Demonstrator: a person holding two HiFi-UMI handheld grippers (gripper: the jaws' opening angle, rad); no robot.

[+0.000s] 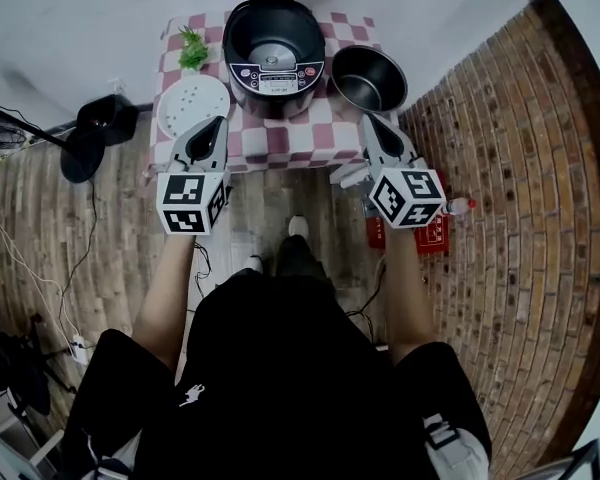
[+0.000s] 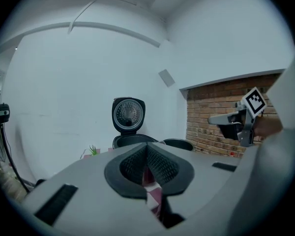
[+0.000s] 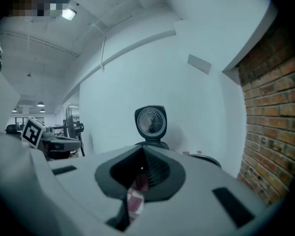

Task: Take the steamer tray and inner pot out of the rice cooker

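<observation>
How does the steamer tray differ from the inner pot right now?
The steamer tray is white and shallow; the inner pot is dark and deep. The steamer tray lies left of the rice cooker, the inner pot right of it. Both are round, sitting out on the checked tablecloth.

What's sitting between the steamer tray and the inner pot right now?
The open rice cooker stands between them on the checkered cloth, seen in the head view.
</observation>
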